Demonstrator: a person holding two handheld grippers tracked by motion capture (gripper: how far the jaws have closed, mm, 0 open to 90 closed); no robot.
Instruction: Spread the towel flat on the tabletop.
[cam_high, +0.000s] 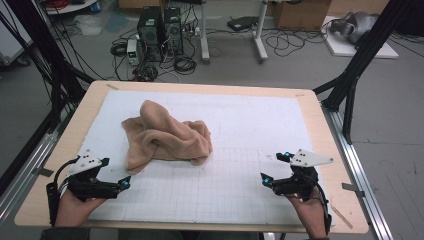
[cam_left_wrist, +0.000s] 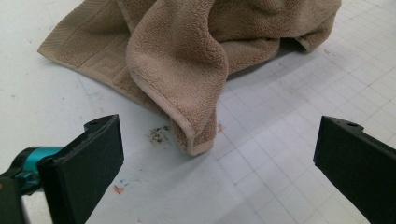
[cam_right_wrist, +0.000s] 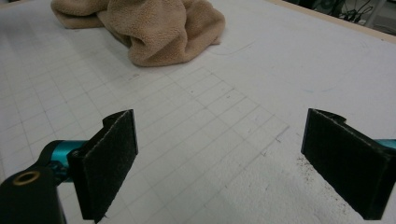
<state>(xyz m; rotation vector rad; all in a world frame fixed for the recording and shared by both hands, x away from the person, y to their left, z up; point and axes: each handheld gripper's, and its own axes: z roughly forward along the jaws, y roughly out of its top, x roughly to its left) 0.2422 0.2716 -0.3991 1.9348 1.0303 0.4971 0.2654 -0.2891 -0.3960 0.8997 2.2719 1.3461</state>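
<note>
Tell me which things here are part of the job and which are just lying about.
Part of the job:
towel, crumpled on the mat
left gripper, open, near the towel's corner
right gripper, open
white mat

Lying about:
computer towers on the floor
cables
cardboard box

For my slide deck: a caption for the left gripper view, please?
Open left gripper poised just short of a crumpled tan towel on the white gridded mat.
</note>
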